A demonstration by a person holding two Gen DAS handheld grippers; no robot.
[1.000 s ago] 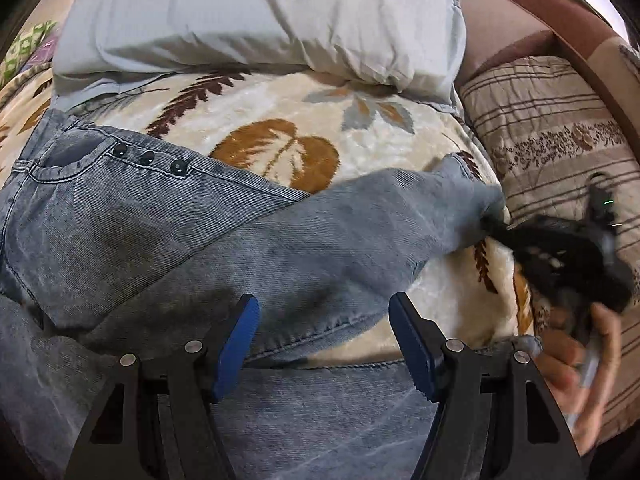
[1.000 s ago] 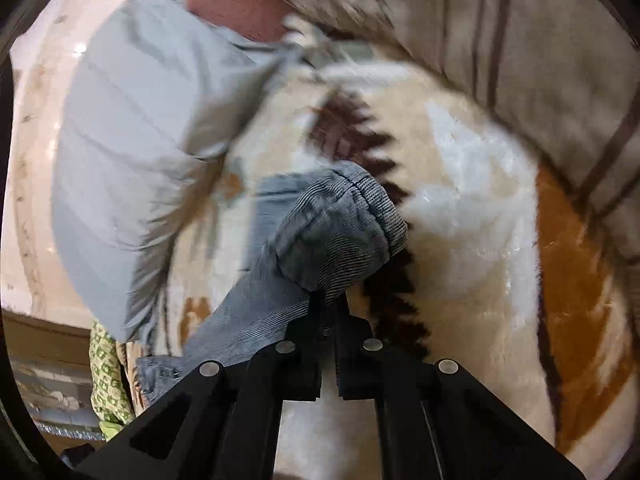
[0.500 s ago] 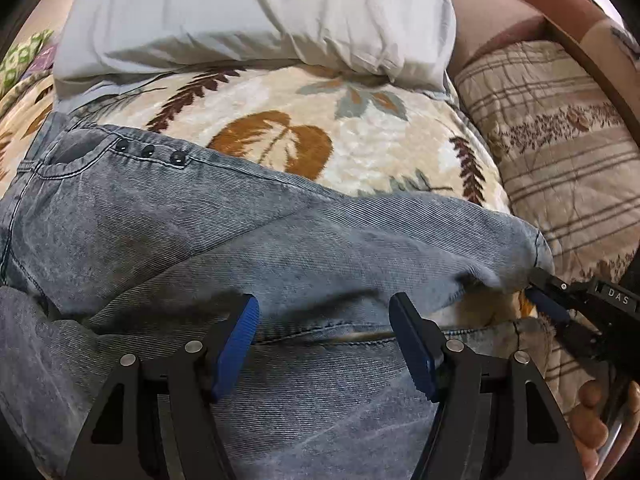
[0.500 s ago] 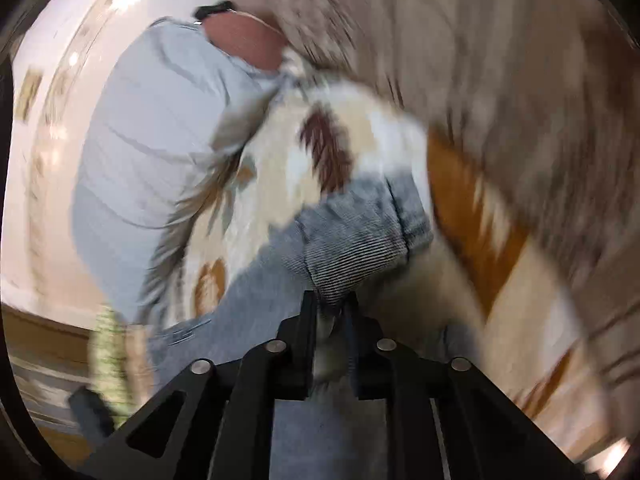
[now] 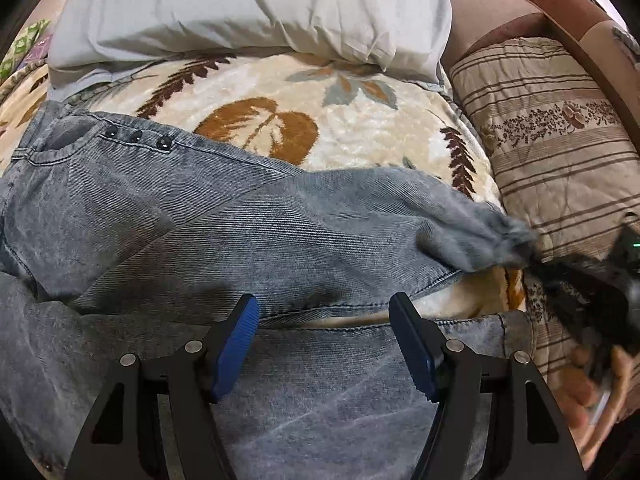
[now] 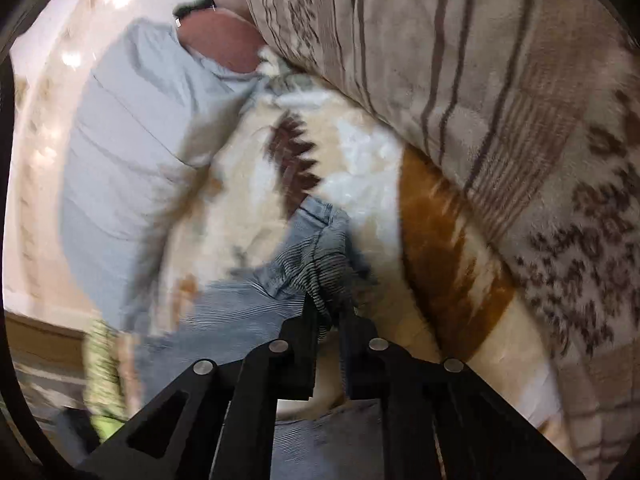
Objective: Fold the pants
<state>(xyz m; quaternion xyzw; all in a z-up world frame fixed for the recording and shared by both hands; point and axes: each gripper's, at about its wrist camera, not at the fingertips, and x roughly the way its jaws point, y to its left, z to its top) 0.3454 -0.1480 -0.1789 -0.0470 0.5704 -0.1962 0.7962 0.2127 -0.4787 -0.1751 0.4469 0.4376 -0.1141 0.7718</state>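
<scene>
Right gripper [image 6: 328, 312] clamps jeans [image 5: 248, 232] leg cuff.
Left gripper [image 5: 324, 340] fingers wide apart, holding nothing, above denim; leaf-print blanket [image 5: 360, 128] beneath, pillow [image 5: 248, 4] far.

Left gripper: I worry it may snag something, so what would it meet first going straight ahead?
Probably the jeans: the open left gripper points at the upper leg's lower edge, though depth is unclear.

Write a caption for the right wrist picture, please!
Right gripper shut on the hem of grey denim pants above a cream leaf-patterned blanket.
</scene>
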